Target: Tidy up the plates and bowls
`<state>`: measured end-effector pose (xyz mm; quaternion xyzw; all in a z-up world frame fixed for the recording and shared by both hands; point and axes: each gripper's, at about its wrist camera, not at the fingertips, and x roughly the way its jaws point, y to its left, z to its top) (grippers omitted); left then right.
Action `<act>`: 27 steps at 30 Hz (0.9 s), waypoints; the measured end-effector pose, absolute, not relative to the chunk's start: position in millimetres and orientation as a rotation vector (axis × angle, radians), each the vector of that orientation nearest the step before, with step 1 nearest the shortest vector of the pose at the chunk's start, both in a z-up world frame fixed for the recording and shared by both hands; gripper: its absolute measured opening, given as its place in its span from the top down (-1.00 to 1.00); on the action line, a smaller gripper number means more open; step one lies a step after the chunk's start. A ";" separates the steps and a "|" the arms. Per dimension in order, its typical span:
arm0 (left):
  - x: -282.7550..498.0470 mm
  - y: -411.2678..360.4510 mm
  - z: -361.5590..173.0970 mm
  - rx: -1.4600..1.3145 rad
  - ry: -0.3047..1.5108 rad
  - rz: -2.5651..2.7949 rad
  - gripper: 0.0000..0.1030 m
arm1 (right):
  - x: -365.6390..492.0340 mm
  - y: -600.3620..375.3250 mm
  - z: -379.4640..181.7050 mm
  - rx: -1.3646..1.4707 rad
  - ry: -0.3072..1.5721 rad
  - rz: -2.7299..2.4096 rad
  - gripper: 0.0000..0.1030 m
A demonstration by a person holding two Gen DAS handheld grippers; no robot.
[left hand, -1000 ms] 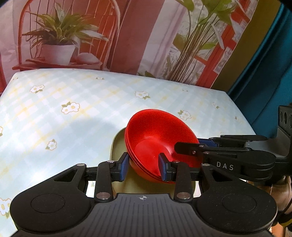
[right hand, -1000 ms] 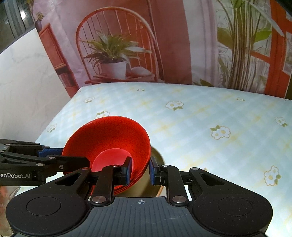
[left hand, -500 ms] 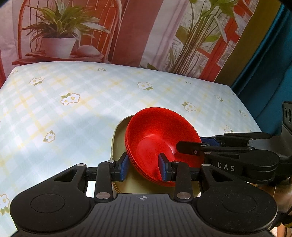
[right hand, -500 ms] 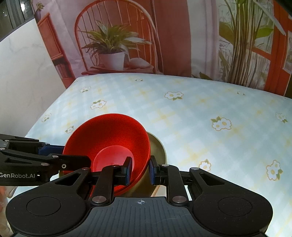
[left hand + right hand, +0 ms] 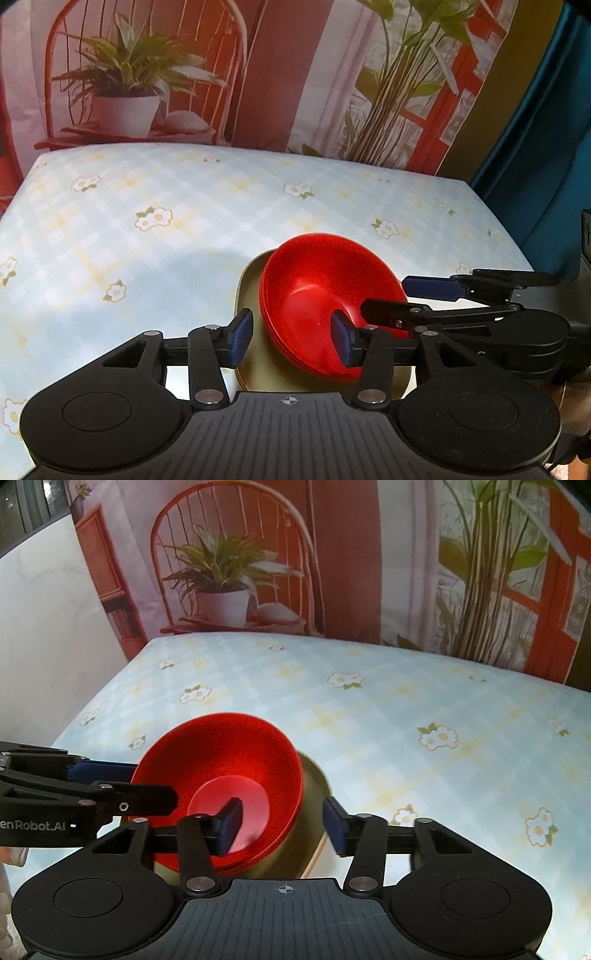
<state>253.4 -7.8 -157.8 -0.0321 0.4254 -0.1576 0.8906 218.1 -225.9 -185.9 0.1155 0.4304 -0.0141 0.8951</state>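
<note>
I'm seeing the flowered tablecloth [image 5: 155,206] carrying nothing else, so stacking is looking nearly done. Olive plate [image 5: 255,354] is sitting just ahead of both tools, red bowls [image 5: 325,295] nested on it. Left gripper [image 5: 291,338] and right gripper [image 5: 280,829] are both opening, rims between jaws, pads not pressing, I'm judging only backing off is remaining

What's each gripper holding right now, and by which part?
Nothing. Left gripper and right gripper jaws are opening, straddling opposite rims of the red bowls, pads clear.
</note>
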 end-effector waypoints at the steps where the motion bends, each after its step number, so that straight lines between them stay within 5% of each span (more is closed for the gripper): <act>1: 251.8 -7.5 -155.0 -0.063 0.875 -0.323 0.00 | 217.3 -226.6 -183.9 0.237 0.888 -0.033 -0.02; 8: 236.7 -6.1 -130.3 -0.028 0.792 -0.282 -0.24 | 205.3 -230.6 -163.9 0.218 0.837 -0.064 -0.20; 10: 229.8 -5.8 -120.9 -0.009 0.754 -0.275 -0.34 | 199.2 -231.9 -155.7 0.209 0.812 -0.078 -0.46; 15: 207.5 -3.5 -95.0 0.011 0.652 -0.239 -0.92 | 184.2 -233.0 -133.8 0.188 0.753 -0.105 -0.80; 18: 192.8 -3.2 -79.2 0.030 0.599 -0.200 -1.00 | 172.6 -231.2 -118.0 0.167 0.706 -0.127 -0.99; 27: 156.7 -2.5 -44.6 0.042 0.527 -0.145 -1.00 | 137.2 -225.6 -70.6 0.142 0.614 -0.168 -0.99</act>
